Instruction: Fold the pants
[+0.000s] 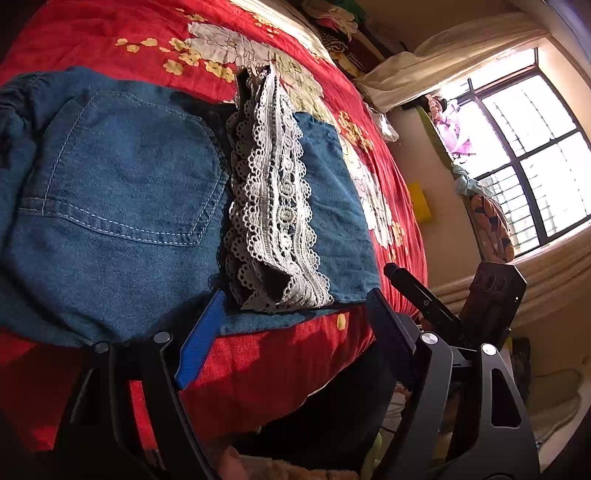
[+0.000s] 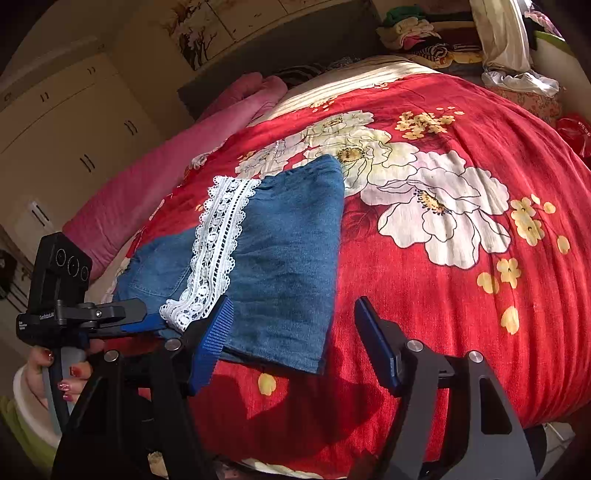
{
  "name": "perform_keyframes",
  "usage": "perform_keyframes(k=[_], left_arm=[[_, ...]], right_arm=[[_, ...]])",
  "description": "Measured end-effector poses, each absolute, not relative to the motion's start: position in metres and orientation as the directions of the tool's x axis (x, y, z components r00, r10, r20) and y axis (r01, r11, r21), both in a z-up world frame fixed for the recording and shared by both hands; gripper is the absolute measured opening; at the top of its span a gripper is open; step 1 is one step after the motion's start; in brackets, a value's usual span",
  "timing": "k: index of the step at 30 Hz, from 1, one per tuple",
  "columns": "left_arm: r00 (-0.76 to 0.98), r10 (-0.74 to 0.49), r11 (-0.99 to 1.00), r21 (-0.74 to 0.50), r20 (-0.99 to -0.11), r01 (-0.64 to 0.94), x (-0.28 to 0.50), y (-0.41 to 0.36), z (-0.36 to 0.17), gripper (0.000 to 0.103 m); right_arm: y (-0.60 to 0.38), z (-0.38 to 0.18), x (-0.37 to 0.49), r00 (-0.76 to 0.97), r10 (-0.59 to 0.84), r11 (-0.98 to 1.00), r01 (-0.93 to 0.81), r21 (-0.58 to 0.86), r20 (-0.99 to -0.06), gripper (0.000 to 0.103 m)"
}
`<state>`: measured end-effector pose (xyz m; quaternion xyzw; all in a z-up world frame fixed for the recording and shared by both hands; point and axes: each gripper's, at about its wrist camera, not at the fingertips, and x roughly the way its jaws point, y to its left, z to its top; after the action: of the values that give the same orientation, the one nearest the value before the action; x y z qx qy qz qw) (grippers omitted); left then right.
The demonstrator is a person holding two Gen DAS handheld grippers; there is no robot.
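Blue denim pants (image 1: 122, 206) lie folded on the red floral bedspread (image 1: 280, 354), back pocket up, with a white lace hem (image 1: 269, 206) folded across them. They also show in the right wrist view (image 2: 288, 258) with the lace hem (image 2: 218, 243). My left gripper (image 1: 295, 325) is open and empty at the near edge of the pants. My right gripper (image 2: 295, 339) is open and empty just in front of the folded leg. The left gripper also shows at the left of the right wrist view (image 2: 147, 321). The right gripper's body shows in the left wrist view (image 1: 491, 299).
The bed's front edge (image 2: 332, 454) is right below both grippers. A pink blanket roll (image 2: 155, 181) lies at the bed's far left. Clothes are piled (image 2: 424, 33) at the head. A window (image 1: 524, 155) is on the right; cupboards (image 2: 74, 125) stand at the left.
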<state>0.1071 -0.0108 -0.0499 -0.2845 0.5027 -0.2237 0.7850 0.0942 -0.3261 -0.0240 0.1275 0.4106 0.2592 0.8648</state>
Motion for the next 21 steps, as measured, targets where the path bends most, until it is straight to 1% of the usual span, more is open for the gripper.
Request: perform_keyframes(k=[1,4,5,6,7,8,9,11,14,18,21], left_arm=[[0.398,-0.628,0.743,-0.668,-0.669,0.050,0.108,-0.011,-0.053,0.069],[0.385,-0.634,0.728,-0.686,-0.671,0.004,0.114,-0.013,-0.063,0.065],[0.379,-0.641,0.722,-0.692,-0.668,0.001,0.115,-0.015,-0.066,0.060],[0.376,-0.644,0.715,-0.699,-0.666,-0.012,0.118,-0.016,-0.070,0.049],[0.376,-0.648,0.705,-0.708,-0.662,-0.032,0.120,-0.017,-0.073,0.045],[0.379,-0.662,0.683,-0.729,-0.647,-0.050,0.122,-0.014,-0.077,0.036],[0.382,-0.684,0.650,-0.757,-0.622,-0.067,0.123,-0.011,-0.082,0.020],[0.380,-0.708,0.610,-0.786,-0.596,-0.096,0.123,-0.005,-0.087,0.016],[0.395,-0.685,0.644,-0.762,-0.613,-0.065,0.113,-0.004,-0.072,0.014],[0.436,-0.611,0.729,-0.684,-0.661,-0.015,0.099,-0.007,-0.049,0.014],[0.439,-0.566,0.778,-0.629,-0.698,0.002,0.095,-0.015,-0.049,0.017]], right_arm=[[-0.326,-0.026,0.093,0.527,0.547,0.837,-0.342,0.427,-0.651,0.067],[-0.324,-0.029,0.091,0.523,0.545,0.839,-0.348,0.419,-0.656,0.067],[-0.323,-0.029,0.091,0.523,0.545,0.839,-0.351,0.416,-0.656,0.067],[-0.322,-0.030,0.091,0.522,0.545,0.838,-0.356,0.413,-0.656,0.067],[-0.320,-0.030,0.092,0.519,0.543,0.840,-0.357,0.409,-0.660,0.067],[-0.319,-0.031,0.093,0.516,0.542,0.840,-0.359,0.407,-0.664,0.067],[-0.317,-0.032,0.094,0.511,0.543,0.839,-0.363,0.406,-0.666,0.067],[-0.314,-0.034,0.095,0.505,0.538,0.842,-0.359,0.402,-0.675,0.066],[-0.312,-0.033,0.095,0.510,0.514,0.856,-0.348,0.381,-0.690,0.066],[-0.307,-0.019,0.087,0.559,0.496,0.866,-0.373,0.333,-0.664,0.066],[-0.299,-0.017,0.088,0.566,0.485,0.869,-0.397,0.295,-0.666,0.066]])
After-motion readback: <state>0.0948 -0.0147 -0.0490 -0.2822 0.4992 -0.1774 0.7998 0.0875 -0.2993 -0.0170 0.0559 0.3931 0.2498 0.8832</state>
